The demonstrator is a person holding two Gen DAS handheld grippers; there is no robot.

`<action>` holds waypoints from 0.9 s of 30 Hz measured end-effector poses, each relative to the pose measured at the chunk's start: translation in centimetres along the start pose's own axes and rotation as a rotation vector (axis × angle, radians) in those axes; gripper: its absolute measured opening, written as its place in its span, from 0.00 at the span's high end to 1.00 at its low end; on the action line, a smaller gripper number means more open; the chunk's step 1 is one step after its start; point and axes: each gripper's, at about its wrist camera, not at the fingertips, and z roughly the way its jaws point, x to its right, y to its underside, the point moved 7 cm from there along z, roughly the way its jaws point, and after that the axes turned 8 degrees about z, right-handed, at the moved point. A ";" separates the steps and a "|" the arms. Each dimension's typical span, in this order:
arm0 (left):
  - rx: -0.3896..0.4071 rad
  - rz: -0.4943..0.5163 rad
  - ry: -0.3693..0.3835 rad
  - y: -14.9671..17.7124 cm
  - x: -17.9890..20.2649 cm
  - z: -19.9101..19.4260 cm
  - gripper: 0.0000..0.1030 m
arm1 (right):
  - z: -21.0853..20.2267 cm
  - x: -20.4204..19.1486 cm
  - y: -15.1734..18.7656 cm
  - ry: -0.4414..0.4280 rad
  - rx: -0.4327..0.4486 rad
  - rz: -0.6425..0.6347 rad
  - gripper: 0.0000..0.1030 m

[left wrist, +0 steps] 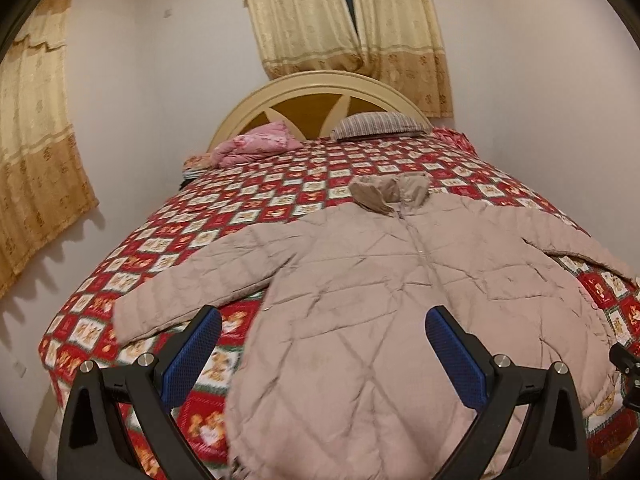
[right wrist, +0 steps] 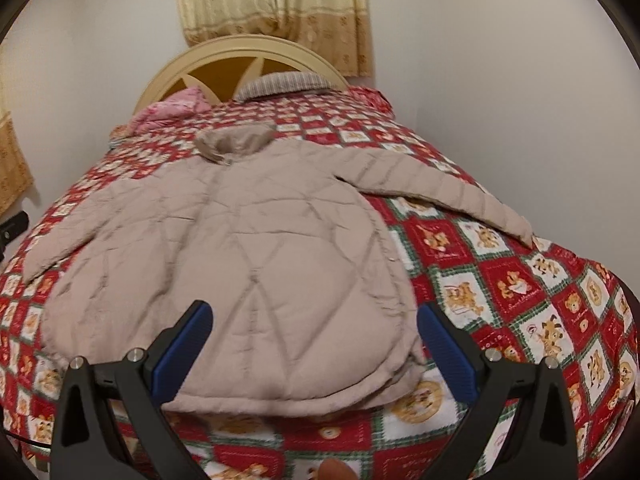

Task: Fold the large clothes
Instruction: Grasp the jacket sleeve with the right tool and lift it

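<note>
Beige quilted fabric filled the left wrist view: a padded jacket lay flat, front up, on the red checked bedspread of the bed, hood toward the headboard, sleeves spread to either side. The left claw hovered over its lower hem, blue pads spread wide, holding nothing. A pink bundle and a striped pillow sat by the headboard. From the right wrist view, the jacket lay just ahead, its hem between the wide-spread fingers of the empty right claw, one sleeve reaching right across the bedspread.
</note>
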 end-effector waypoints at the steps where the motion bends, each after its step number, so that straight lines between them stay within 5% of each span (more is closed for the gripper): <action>1: -0.004 0.009 0.003 -0.3 0.4 0.5 0.01 | 0.6 0.5 0.0 0.008 -0.012 0.005 0.00; 20: -0.085 0.130 0.033 -4.2 7.1 11.5 0.01 | 8.5 8.6 -1.6 0.095 -0.155 0.107 0.00; 24: -0.066 0.130 0.002 -5.2 6.2 14.2 0.01 | 9.3 12.7 -3.3 -0.024 -0.235 0.265 0.00; 27: -0.068 0.123 -0.031 -5.5 5.0 16.5 0.01 | 9.5 17.5 -5.4 0.013 -0.208 0.387 0.00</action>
